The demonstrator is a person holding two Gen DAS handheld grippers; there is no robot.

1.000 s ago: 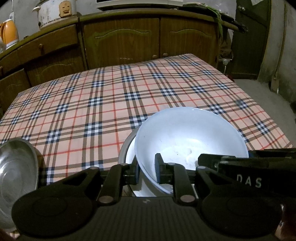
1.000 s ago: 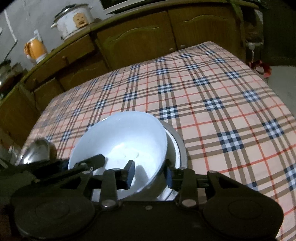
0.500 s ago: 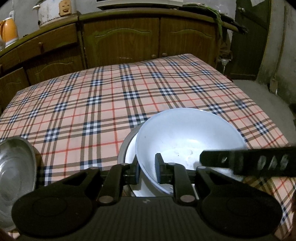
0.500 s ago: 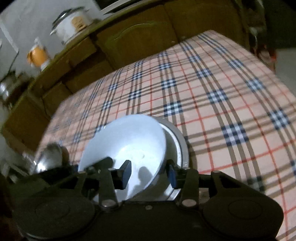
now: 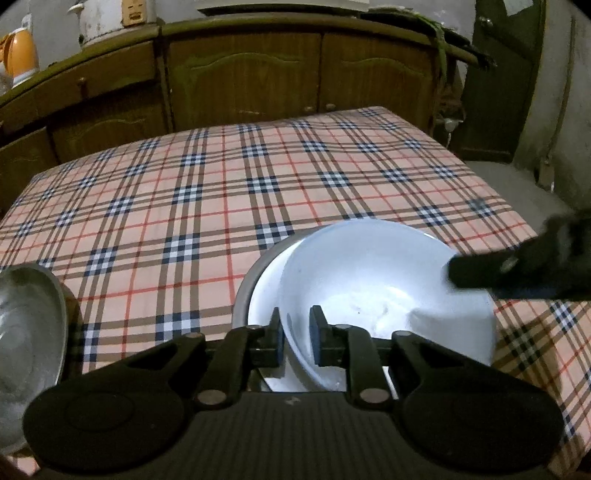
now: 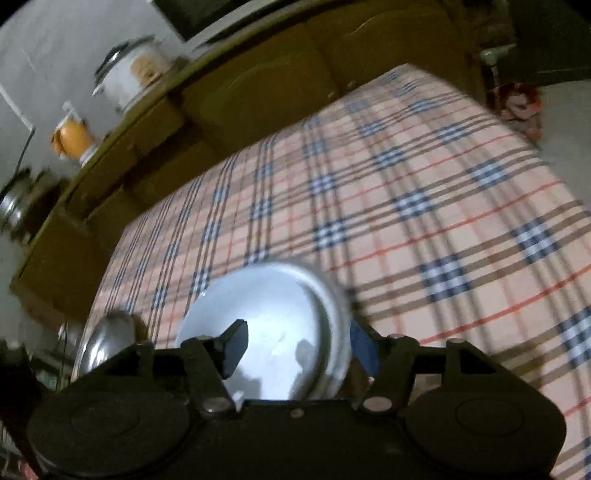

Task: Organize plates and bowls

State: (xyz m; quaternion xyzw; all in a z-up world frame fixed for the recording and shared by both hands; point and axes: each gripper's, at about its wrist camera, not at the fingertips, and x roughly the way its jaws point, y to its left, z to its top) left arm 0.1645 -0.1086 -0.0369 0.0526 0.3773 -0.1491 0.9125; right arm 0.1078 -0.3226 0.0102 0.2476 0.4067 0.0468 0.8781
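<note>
A white bowl [image 5: 384, 288] sits tilted in a steel-rimmed dish [image 5: 251, 280] on the plaid tablecloth. My left gripper [image 5: 295, 332] is shut on the white bowl's near rim, one finger inside and one outside. My right gripper [image 6: 295, 347] is open, its fingers astride the bowl [image 6: 273, 325] and the dish's rim [image 6: 332, 295] without closing on them. In the left wrist view it shows as a dark blurred shape [image 5: 517, 266] at the bowl's right rim. A second steel bowl [image 5: 26, 332] lies at the left table edge, also in the right wrist view [image 6: 107, 339].
The plaid tablecloth [image 5: 221, 192] covers the table beyond the bowls. Wooden cabinets [image 5: 243, 74] stand behind it, with a rice cooker [image 5: 110, 18] and an orange kettle [image 5: 20, 55] on top. The table's right edge drops to a grey floor [image 5: 517, 177].
My right gripper has opened wider and swung up and to the right, off the white bowl's rim. The left gripper keeps its hold; the bowl stays tilted in the dish.
</note>
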